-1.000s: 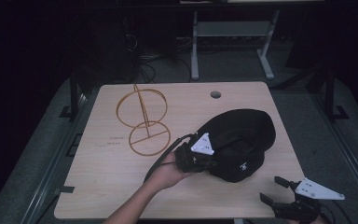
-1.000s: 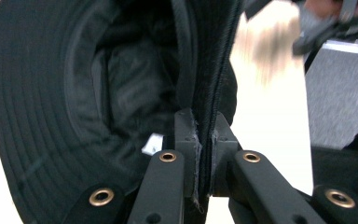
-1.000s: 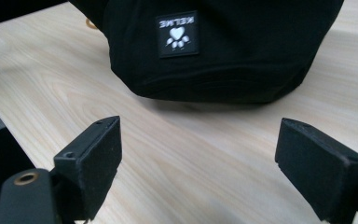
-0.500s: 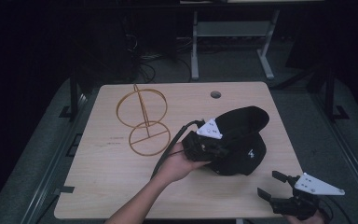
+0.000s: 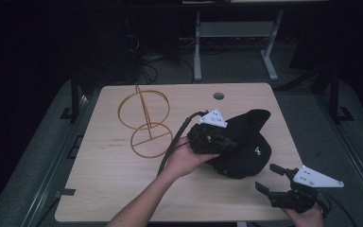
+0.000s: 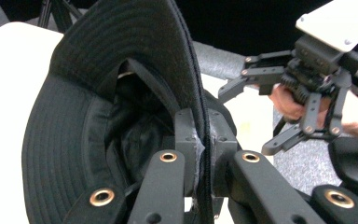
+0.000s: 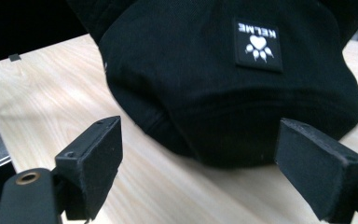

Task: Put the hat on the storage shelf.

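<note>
High view: a black bucket hat (image 5: 246, 151) sits on the wooden table (image 5: 104, 189), toward the 4 o'clock part of the top. The left gripper (image 5: 217, 139) is at the hat's 9 o'clock edge, its jaws clamped on the brim, which tips up there. A gold wire stand (image 5: 144, 123) stands well apart at the table's 10 o'clock. The right gripper (image 5: 274, 179) hovers at the table's 5 o'clock corner — jaws spread, nothing between them.

Left gripper view: both jaws pinch the brim's stitched edge (image 6: 204, 140); the hat's dark inside opens toward 9 o'clock. The right gripper (image 6: 254, 109) hangs at 3 o'clock, probably clear of the hat — the angle is poor.

Right gripper view: the pads (image 7: 95, 158) stand wide apart, near the crown with its paw-print patch (image 7: 257, 44) at 12 o'clock.
</note>
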The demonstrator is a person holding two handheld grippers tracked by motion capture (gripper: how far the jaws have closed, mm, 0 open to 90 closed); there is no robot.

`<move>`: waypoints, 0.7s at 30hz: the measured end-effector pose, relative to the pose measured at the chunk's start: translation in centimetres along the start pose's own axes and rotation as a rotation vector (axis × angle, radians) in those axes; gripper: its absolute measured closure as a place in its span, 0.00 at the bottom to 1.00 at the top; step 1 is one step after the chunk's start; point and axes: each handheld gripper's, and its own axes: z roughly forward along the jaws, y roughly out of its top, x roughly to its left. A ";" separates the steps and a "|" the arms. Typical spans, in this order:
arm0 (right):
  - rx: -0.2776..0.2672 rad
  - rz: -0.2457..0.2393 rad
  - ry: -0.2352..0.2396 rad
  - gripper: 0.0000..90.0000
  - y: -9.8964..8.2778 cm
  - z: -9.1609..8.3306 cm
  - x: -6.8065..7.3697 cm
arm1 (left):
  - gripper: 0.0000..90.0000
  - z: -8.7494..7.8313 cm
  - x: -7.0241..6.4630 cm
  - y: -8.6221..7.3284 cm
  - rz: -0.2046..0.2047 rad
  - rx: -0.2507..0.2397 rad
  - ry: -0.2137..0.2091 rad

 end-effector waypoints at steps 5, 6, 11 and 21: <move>-0.025 -0.003 -0.015 0.17 0.8 0.8 0.0 | 0.95 0.3 -0.4 0.4 0.010 -0.003 -0.015; -0.025 -0.002 -0.018 0.18 0.9 1.0 0.0 | 0.95 0.3 -0.5 0.5 0.012 -0.001 -0.019; -0.022 -0.012 0.003 0.29 1.0 1.9 -0.1 | 0.95 0.6 -0.8 0.7 0.027 -0.002 -0.042; -0.017 -0.034 0.047 0.73 0.6 3.0 -0.4 | 0.95 0.6 -0.9 0.4 0.037 0.017 -0.048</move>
